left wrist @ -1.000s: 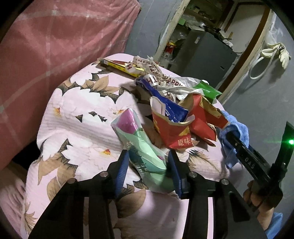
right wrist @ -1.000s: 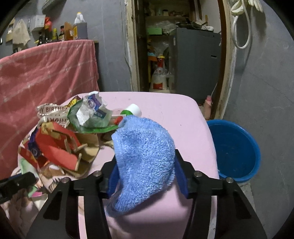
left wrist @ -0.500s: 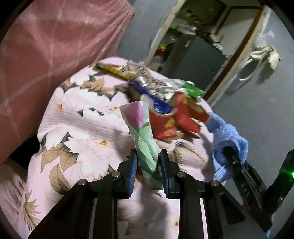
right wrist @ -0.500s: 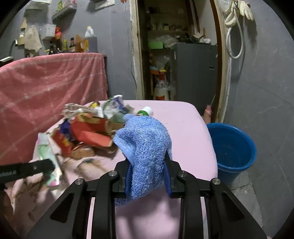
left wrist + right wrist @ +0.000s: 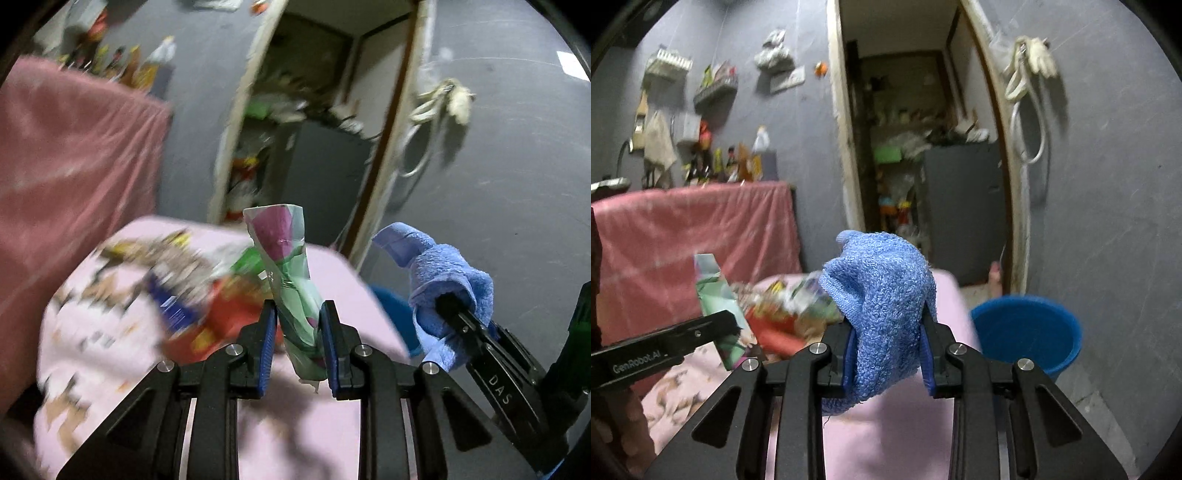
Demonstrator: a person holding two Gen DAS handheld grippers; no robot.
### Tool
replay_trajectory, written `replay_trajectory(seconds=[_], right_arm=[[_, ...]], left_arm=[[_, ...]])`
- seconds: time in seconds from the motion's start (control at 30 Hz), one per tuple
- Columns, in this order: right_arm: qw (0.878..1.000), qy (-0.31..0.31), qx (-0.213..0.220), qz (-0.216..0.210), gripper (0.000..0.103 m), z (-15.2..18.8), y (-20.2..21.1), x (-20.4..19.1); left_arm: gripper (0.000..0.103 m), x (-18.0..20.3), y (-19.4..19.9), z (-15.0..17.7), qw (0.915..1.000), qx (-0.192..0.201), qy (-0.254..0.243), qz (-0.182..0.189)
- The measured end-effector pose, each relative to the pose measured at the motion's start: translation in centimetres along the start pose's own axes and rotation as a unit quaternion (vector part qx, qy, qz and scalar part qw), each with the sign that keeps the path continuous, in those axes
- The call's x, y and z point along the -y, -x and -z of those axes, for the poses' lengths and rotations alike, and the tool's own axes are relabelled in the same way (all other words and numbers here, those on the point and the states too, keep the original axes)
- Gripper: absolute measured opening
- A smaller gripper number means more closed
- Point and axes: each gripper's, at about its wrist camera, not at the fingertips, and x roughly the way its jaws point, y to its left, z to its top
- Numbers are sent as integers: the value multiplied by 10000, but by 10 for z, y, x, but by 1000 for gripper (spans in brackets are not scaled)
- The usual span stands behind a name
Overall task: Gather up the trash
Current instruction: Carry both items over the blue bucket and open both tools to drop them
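Observation:
My left gripper (image 5: pixel 297 341) is shut on a green and pink wrapper (image 5: pixel 290 280) and holds it upright above the pink table (image 5: pixel 295 435). The wrapper also shows in the right wrist view (image 5: pixel 718 295). My right gripper (image 5: pixel 888 354) is shut on a blue towel (image 5: pixel 886 299), lifted above the table's right side; the towel also shows in the left wrist view (image 5: pixel 448 288). A blurred pile of red, blue and green wrappers (image 5: pixel 207 299) lies on the table beyond the left gripper.
A blue bucket (image 5: pixel 1027 332) stands on the floor right of the table. A pink cloth-covered counter (image 5: pixel 694 229) is at the left. An open doorway (image 5: pixel 923 177) with a grey cabinet lies behind. Grey wall at the right.
Both grippers have risen and tilted upward, lifting the wrapper and the towel clear of the table. The trash pile now sits lower and farther in view.

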Motion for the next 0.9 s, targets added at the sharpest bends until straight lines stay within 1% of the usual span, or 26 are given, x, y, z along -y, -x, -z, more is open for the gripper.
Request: replay_trajectory(seconds=[0.13,0.33,0.4,0.5,0.6,0.7,0.9], right_arm=[[9990,-37,351,264,26,-20,-4,31],[9948,165,759,659,26,-46,-20,79],[9928,239,857,803,26,-51,-30,97],[9919,132,943,841,27,-55,-48,132],[9925,-28,861,868,27,-51,-62,163],[9931,-276,648,943,27,-41,-72,193],[9928,-616,67,1028,28,-20,-94,231]], left_arm=[[20,32,-28,-17,9986,388,-218,273],[20,79,-78,-41,9950,759,-330,567],[20,91,-97,-48,9939,844,-293,649],[20,110,-127,-54,9934,883,-208,702],[20,128,-156,-54,9947,754,-176,681],[20,141,-180,-50,9965,536,-140,621],[21,159,-233,-42,9993,-62,10,375]])
